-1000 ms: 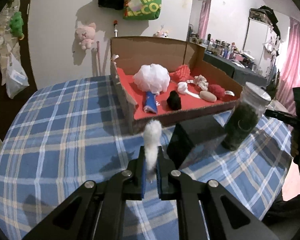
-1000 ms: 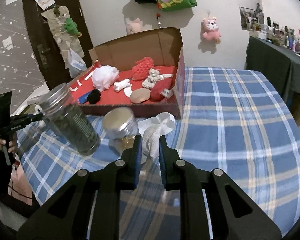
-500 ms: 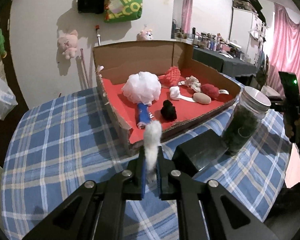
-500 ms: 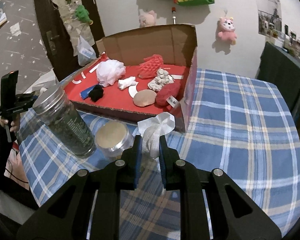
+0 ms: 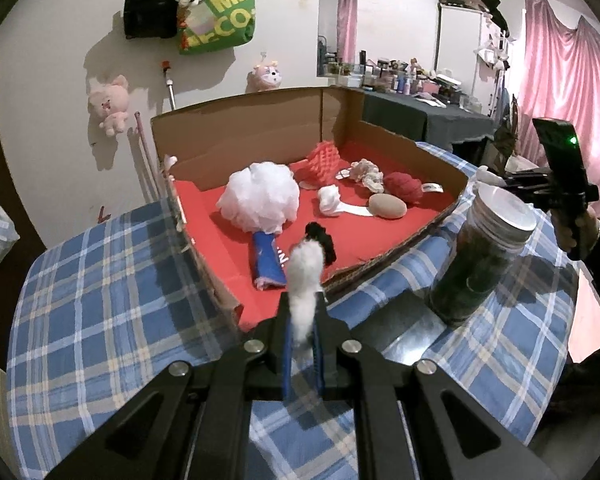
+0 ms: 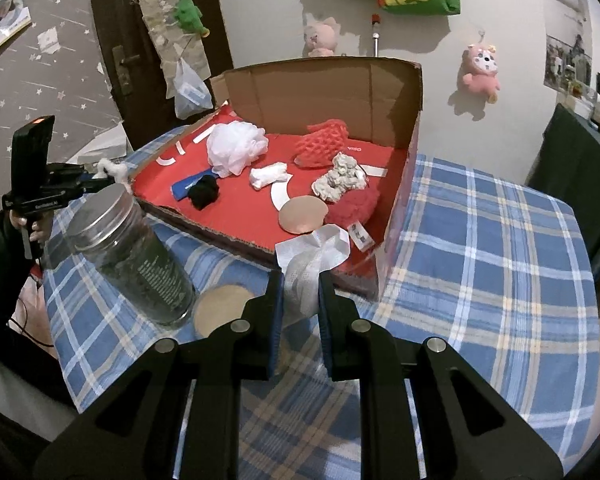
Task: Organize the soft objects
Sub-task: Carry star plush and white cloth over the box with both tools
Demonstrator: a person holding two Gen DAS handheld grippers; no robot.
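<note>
My left gripper (image 5: 302, 340) is shut on a white fluffy piece (image 5: 306, 276) and holds it just above the near edge of the cardboard box (image 5: 240, 124). My right gripper (image 6: 299, 300) is shut on a white gauze cloth (image 6: 312, 256) near the front right corner of the same box (image 6: 324, 84). The box has a red floor and holds several soft things: a white mesh puff (image 5: 260, 196), a red knitted piece (image 5: 322, 160), a black scrunchie (image 6: 204, 192), a beige pad (image 6: 303, 219) and a blue roll (image 5: 268, 258).
A glass jar with dark contents and a metal lid (image 5: 484, 256) stands on the blue plaid tablecloth (image 5: 100, 280), right of the box; it also shows in the right wrist view (image 6: 136, 252). A round lidded tin (image 6: 224, 308) sits beside it. Plush toys hang on the wall.
Both grippers have risen and moved toward the box with their loads. The left one's fluffy piece now hangs over the box's near edge.
</note>
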